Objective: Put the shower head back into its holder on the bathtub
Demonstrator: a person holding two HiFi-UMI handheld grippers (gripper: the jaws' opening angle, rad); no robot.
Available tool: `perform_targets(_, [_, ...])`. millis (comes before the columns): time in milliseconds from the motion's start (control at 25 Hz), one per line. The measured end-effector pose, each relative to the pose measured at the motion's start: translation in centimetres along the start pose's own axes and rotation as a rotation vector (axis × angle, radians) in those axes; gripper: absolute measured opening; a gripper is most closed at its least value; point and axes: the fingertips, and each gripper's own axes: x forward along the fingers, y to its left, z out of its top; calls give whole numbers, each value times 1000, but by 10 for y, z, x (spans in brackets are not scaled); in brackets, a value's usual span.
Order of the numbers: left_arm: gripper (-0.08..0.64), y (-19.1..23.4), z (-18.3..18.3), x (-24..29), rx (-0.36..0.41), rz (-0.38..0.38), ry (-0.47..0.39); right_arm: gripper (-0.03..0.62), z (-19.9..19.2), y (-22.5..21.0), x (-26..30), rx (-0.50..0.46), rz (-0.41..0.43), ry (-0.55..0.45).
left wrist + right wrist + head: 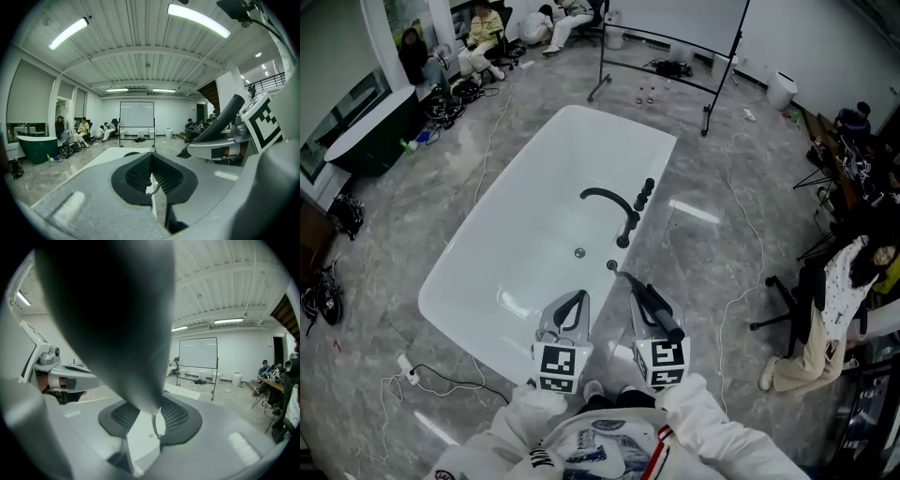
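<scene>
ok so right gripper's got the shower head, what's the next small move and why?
Probably ease the right gripper forward and slightly down. It is clamped on the shower head, whose far end sits just short of the small round fitting on the bathtub rim, likely the holder, near the black faucet. The left gripper is shut and empty.

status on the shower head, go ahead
Left gripper shut, empty. Right gripper shut on shower head, by bathtub rim, not yet seated. No obstruction seen.
</scene>
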Motion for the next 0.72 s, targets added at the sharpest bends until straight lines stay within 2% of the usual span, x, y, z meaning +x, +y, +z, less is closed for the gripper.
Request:
perform_targets(440, [-8, 10, -8, 27, -11, 19, 20, 138, -9, -18, 25, 5, 14, 29])
perform_targets(720, [-8, 19, -18, 57, -33, 57, 57, 138, -16, -31, 57, 7, 67, 59])
